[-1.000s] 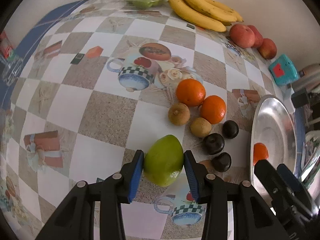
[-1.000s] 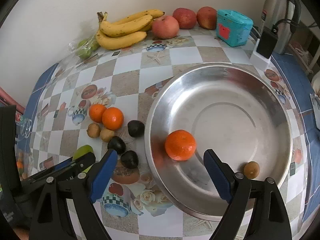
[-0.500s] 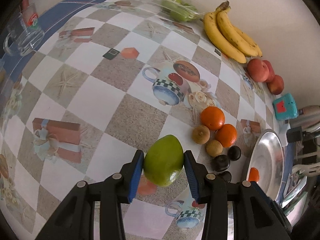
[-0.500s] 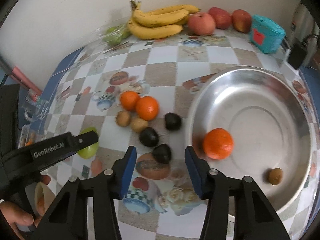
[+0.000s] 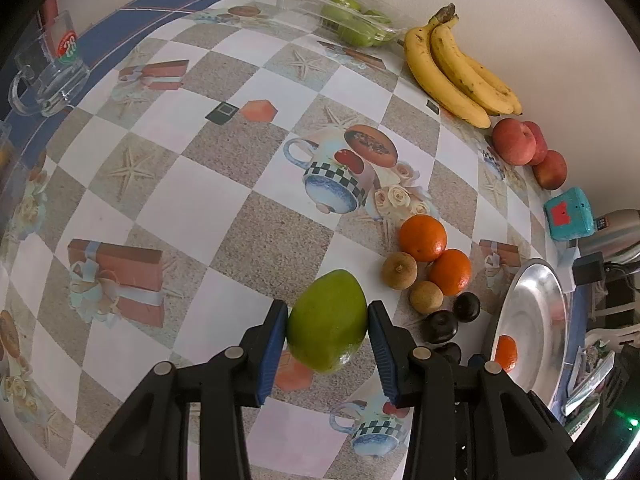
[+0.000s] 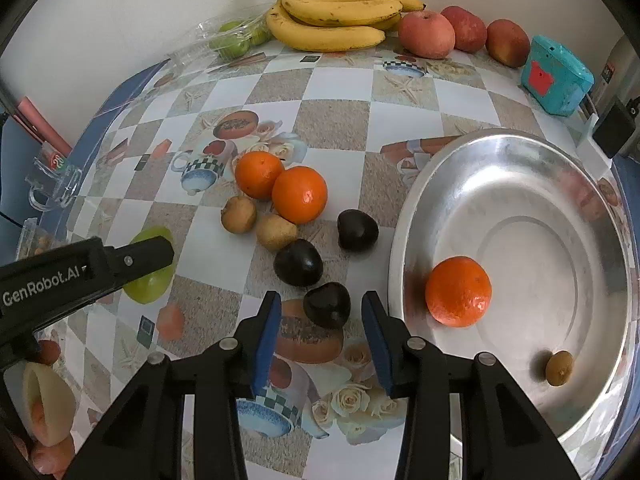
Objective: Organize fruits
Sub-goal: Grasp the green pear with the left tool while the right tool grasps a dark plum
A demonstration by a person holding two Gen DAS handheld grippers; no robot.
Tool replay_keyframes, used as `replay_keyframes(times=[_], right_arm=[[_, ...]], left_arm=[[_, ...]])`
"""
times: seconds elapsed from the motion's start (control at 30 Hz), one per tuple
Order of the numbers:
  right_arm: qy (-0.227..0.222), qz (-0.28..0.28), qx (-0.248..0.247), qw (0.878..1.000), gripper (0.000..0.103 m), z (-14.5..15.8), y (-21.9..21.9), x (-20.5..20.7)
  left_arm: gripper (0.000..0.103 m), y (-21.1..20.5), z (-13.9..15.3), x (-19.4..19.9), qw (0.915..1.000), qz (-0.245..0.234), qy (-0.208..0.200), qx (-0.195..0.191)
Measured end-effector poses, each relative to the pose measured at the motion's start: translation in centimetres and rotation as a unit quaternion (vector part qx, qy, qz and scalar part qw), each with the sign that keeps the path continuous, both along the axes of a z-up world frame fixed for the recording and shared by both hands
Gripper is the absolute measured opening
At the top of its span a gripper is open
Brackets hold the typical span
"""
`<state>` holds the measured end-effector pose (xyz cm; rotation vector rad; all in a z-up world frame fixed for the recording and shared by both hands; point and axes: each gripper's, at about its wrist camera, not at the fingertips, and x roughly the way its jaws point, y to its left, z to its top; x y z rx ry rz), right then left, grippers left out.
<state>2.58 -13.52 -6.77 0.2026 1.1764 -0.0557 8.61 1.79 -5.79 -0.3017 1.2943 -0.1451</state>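
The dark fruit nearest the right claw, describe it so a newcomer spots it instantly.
Find the big silver plate; left of its rim lie three dark fruits. The target dark fruit is nearest the camera, between the right claw fingers, alone on a printed picture, untouched.

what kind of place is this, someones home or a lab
Most likely a home kitchen or dining table: a printed checkered tablecloth, loose bananas and apples against the wall, and a kettle beside a steel plate.

- Both views are evenly and brightly lit; shadows are kept soft.
- Glare is seen on the steel plate [image 6: 516, 152].
- Edges are bent and vignetted by fisheye distortion.
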Motion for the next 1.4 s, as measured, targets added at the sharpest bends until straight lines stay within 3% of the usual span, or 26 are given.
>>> replay_keyframes(times=[0.2,0.57,1.07,1.4], right_arm=[[0.012,0.01,-0.011,1.0,0.041,-0.8,0.7,0.5],[0.02,-0.01,-0.003,1.0,0.027,-1.5,-0.2,0.5],[0.017,-0.008,0.005,1.0,0.026,-0.9,-0.1,0.1],[-0.008,-0.008,0.008,1.0,0.026,1.5,0.4,-0.1]], left_arm=[[0.044,0.0,0.0,0.0,1.0,0.002,-0.001,0.003],[0.044,0.1,0.0,0.0,1.0,0.003,-0.003,0.003],[0.044,0.4,0.3,0.1,1.0,0.009,-0.001,-0.004],[0.044,0.1,0.9,0.8,0.9999,0.008,-0.008,-0.007]])
